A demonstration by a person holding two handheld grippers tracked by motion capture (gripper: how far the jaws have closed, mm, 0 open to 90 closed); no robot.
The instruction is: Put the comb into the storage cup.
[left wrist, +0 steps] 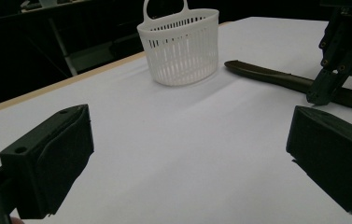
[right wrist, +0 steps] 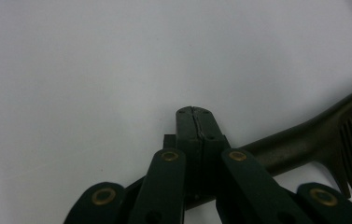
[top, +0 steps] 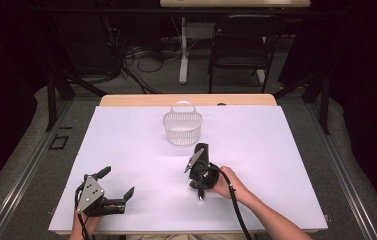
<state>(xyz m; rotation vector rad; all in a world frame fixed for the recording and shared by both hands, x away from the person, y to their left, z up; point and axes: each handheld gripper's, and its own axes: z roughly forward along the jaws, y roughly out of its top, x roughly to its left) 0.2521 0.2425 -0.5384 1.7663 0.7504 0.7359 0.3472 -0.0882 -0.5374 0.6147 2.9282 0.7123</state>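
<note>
Two black jaws of the right gripper (right wrist: 193, 114) meet pad to pad, closed tight, with the handle of a dark comb (right wrist: 299, 135) passing just beneath or behind them; whether the pads pinch the handle itself I cannot tell. In the right gripper view the comb's teeth hang at the far right, its handle running back toward the jaws. From the left gripper view the comb (left wrist: 276, 77) lies flat on the white surface (left wrist: 187, 154), its long axis running from a tapered tip beside the basket (left wrist: 181, 44) out toward the right gripper (left wrist: 320, 93), whose tip comes down on the handle end. In the high view the right gripper (top: 199, 161) sits near the middle of the surface, just on the person's side of the white slatted basket (top: 182, 126), which stands upright toward the far edge.

The left gripper (top: 118, 182) rests near the near left corner, jaws spread wide with nothing between them.
</note>
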